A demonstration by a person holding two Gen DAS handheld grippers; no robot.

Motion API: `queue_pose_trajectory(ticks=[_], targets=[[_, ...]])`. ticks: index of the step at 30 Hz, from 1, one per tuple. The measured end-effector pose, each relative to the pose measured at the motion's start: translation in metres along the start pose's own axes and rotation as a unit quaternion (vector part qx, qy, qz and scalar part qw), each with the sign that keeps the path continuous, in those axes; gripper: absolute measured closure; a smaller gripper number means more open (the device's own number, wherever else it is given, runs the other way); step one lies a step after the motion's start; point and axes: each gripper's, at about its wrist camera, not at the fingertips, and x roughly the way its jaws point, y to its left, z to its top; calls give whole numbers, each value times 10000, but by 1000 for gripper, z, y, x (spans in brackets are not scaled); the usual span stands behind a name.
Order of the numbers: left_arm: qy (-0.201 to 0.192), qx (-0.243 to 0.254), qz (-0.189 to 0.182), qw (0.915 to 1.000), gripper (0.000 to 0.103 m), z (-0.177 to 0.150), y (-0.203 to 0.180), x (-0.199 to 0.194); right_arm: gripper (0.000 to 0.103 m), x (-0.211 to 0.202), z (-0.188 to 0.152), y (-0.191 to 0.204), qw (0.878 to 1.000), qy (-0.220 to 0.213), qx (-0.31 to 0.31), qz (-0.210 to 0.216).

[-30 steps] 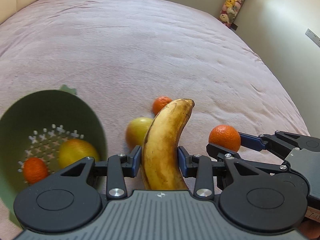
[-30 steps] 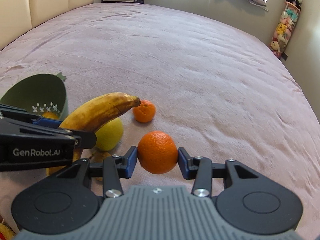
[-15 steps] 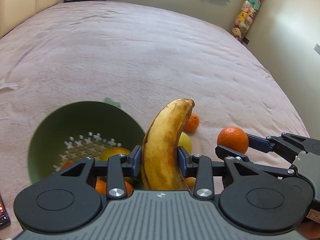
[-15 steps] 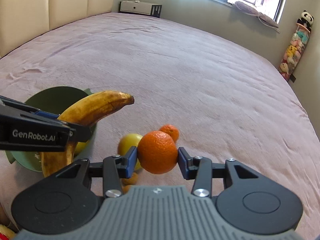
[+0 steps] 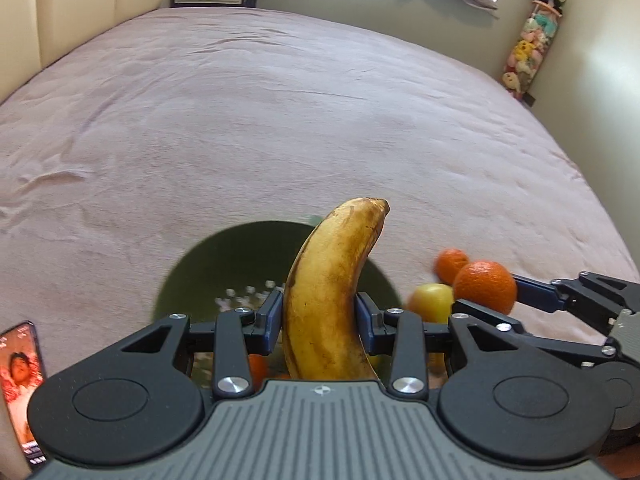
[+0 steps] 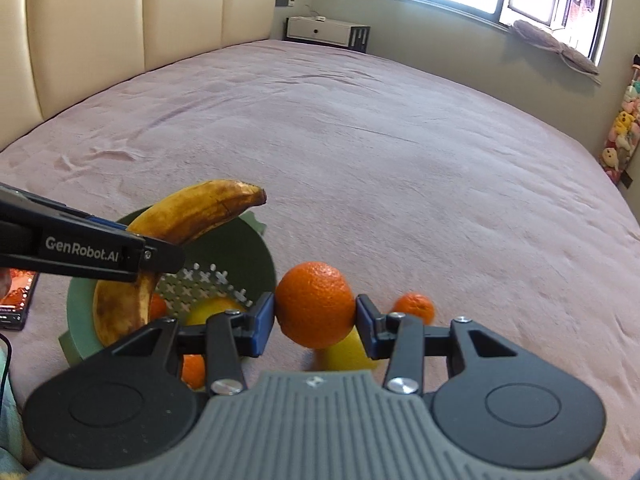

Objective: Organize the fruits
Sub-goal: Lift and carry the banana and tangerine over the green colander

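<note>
Left gripper (image 5: 319, 322) fingers clamp the long brown-spotted yellow banana (image 5: 328, 292) above the green perforated plastic bowl (image 6: 256, 256), right gripper (image 6: 315, 322) fingers pinch the round orange tangerine (image 6: 315, 304) just beside its rim, so both dropping tgthr may bump & the banana could tip the bowl or roll out onto the pink bed (image 6: 400, 152).

We see 2 fisheye views, each looking forward and down along its own jaws across the bed (image 5: 280, 112) from close above. Both share the green bowl (image 6: 260, 256), lower centre in the left view, lower left in the right view, and the banana (image 5: 328, 292).

Right claw (image 6: 315, 320) clamping orange (image 6: 314, 305), left claw (image 6: 132, 248) holding banana (image 6: 180, 232) above green colander (image 6: 256, 256)
</note>
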Motion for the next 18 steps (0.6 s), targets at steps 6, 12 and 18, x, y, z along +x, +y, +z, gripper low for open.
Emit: queue_pose_trajectory(ticks=[6, 12, 18], targets=[[145, 31, 286, 9995, 60, 3, 23, 10, 62, 9, 5, 10, 9994, -120, -58, 313], [394, 56, 400, 9984, 60, 2, 37, 23, 62, 19, 10, 23, 9979, -135, -250, 577], [676, -42, 337, 9971, 60, 0, 44, 39, 62, 34, 9, 25, 9971, 0, -218, 724]])
